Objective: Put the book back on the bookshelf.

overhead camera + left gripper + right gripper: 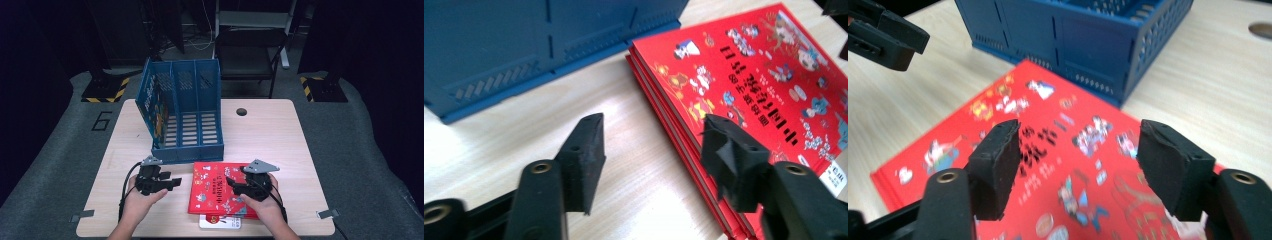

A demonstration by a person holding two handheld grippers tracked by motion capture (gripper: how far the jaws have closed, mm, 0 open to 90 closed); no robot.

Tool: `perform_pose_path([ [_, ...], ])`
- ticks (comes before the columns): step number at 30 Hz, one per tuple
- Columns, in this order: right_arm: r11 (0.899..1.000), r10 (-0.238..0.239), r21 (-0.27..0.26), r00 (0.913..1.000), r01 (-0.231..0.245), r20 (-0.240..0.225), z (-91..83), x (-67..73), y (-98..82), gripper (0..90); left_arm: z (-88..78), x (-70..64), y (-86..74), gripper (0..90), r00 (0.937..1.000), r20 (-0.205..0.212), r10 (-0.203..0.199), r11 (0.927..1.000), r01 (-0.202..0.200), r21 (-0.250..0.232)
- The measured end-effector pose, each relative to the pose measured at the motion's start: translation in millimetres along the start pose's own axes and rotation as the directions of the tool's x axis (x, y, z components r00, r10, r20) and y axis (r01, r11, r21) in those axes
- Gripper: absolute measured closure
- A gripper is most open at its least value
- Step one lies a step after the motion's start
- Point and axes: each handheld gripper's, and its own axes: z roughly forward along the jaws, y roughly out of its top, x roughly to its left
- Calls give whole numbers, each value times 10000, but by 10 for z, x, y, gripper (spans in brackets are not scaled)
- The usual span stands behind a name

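Nearest the table's front edge, a white-covered book (220,221) peeks out from under a glossy red hardcover picture book (220,190), which lies flat on the pale wooden table (280,135) and partly covers it. The person's right hand (265,207) holds the right gripper (235,184) above the red cover; in the right gripper view its black jaws stand wide apart, with nothing but the printed cover seen between them and nothing gripped. The left hand (140,202) holds the left gripper (172,182) just beside the red book's left edge, low over bare wood. In the left gripper view (651,145) its jaws are likewise spread, one over the table and the other near the book's stacked edges, closed on nothing. Just behind the book stands a blue plastic three-slot file holder (187,112), its front lip close to the book's far edge. Farther back, a dark round cable hole (242,111) marks the tabletop.
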Motion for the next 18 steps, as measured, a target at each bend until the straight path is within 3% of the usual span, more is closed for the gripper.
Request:
perform_pose_path([
  [5, 9996, 63, 287, 9991, -75, 421, -153, -69, -128, 317, 124, -89, -44, 432, 9988, 425, 246, 9993, -258, 279],
  [8, 9980, 314, 524, 9980, -343, 545, -220, -146, -218, 304, 176, -147, -61, 429, 9986, 319, 434, 9987, -442, 271],
  [10, 9974, 233, 660, 9974, -278, 679, -244, -191, -271, 300, 222, -187, -85, 429, 9982, 136, 587, 9980, -590, 225],
  [13, 9958, 543, 694, 9954, -598, 788, -242, -273, -325, 295, 289, -220, -105, 418, 9971, 263, 708, 9961, -721, 517],
  [15, 9956, 530, 727, 9946, -596, 896, -212, -297, -343, 290, 331, -240, -113, 403, 9953, 221, 939, 9934, -952, 637],
  [18, 9939, 525, 915, 9943, -610, 930, -166, -314, -377, 291, 395, -273, -122, 390, 9949, 381, 934, 9935, -956, 612],
])
